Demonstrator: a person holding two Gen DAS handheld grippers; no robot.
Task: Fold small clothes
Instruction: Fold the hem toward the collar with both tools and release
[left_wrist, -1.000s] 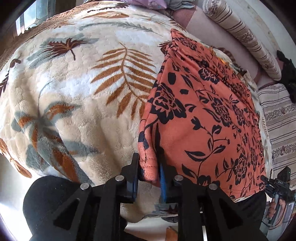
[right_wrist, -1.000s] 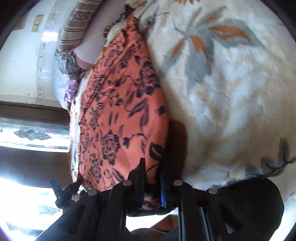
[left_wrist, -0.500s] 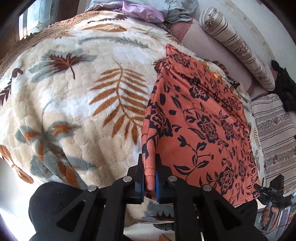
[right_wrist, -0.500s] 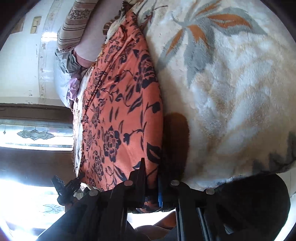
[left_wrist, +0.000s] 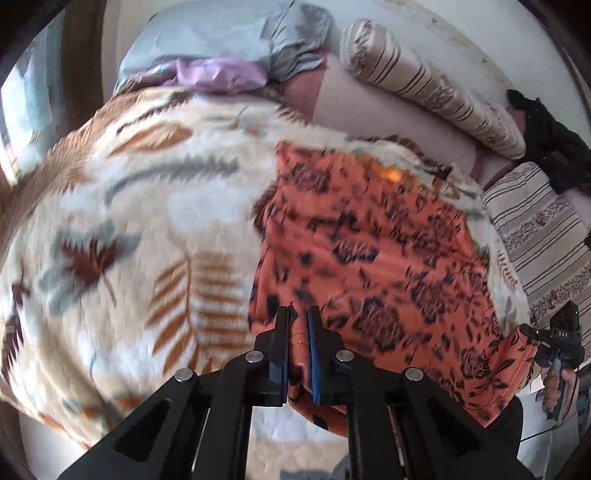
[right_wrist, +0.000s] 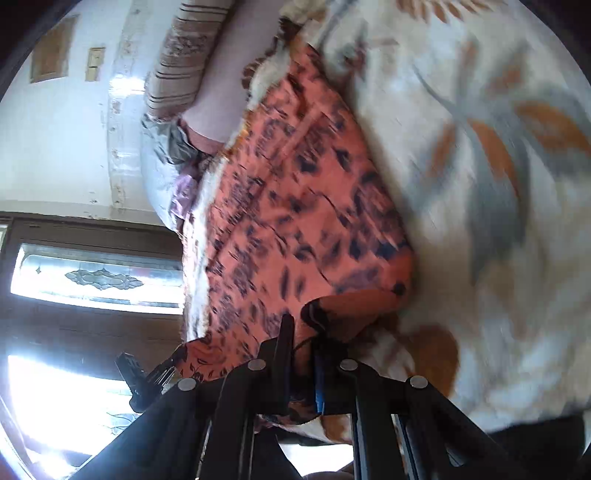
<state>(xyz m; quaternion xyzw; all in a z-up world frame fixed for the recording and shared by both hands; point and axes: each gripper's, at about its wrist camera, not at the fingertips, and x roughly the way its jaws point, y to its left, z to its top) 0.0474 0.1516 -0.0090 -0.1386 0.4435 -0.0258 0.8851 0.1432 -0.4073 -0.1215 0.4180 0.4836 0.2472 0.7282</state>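
Observation:
An orange garment with a dark floral print (left_wrist: 373, 258) lies on a cream leaf-patterned blanket (left_wrist: 129, 229) on a bed. My left gripper (left_wrist: 298, 321) is shut on the garment's near left corner, lifted off the blanket. My right gripper (right_wrist: 302, 332) is shut on the garment's (right_wrist: 295, 206) other near corner, with the hem bunched and curled beside the fingers. The right gripper also shows in the left wrist view (left_wrist: 557, 343) at the far right. The view is motion-blurred.
Striped bolster pillows (left_wrist: 428, 85) and a grey and purple bundle of cloth (left_wrist: 221, 55) lie at the head of the bed. A dark garment (left_wrist: 550, 147) sits at the far right. A window and wooden frame (right_wrist: 92, 280) stand beside the bed.
Both grippers have risen and moved forward over the bed with the garment's near edge held; the near part has lifted off the blanket.

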